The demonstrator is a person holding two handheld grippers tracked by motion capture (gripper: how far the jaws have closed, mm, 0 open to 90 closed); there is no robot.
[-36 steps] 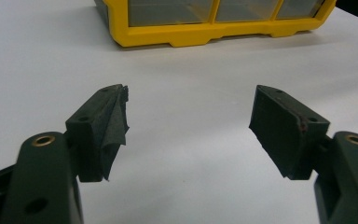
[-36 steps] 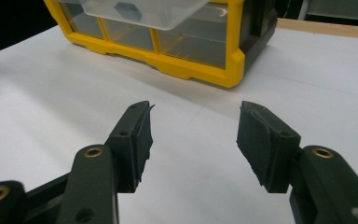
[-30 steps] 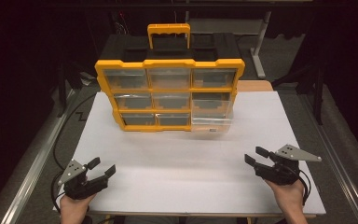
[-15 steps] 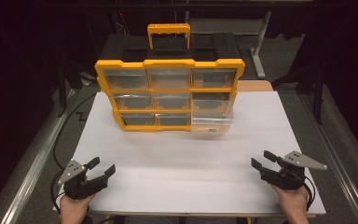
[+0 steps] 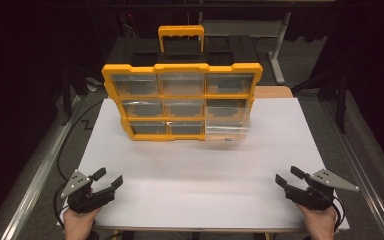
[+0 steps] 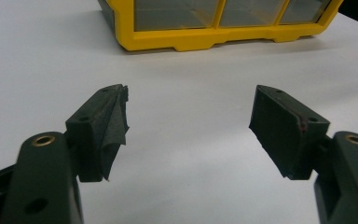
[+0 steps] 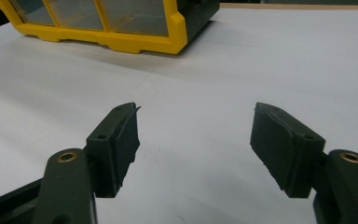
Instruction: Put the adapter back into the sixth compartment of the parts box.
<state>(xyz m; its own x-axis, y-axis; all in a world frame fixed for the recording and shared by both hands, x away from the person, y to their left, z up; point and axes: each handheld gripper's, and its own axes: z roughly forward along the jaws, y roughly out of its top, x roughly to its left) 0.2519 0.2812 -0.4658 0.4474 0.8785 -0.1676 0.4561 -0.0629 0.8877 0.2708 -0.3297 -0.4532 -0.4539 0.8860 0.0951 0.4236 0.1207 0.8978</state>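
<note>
High view: yellow plastic organiser case with clear drawers (image 5: 182, 102) standing at the far side of the white tabletop (image 5: 205, 170), lower-right drawer sticking out; left gripper (image 5: 107, 180) and right gripper (image 5: 286, 178) resting at the near corners, jaws apart. Left gripper view: left gripper (image 6: 189, 116) gaping, empty, facing the case (image 6: 214, 23). Right gripper view: right gripper (image 7: 196, 135) gaping, empty.

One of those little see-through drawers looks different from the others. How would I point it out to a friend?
Find the yellow plastic organiser case standing at the far side of the white table. Look at its grid of clear drawers, bottom row, right end. That clear plastic drawer is pulled forward out of the frame, while its neighbours sit flush.
</note>
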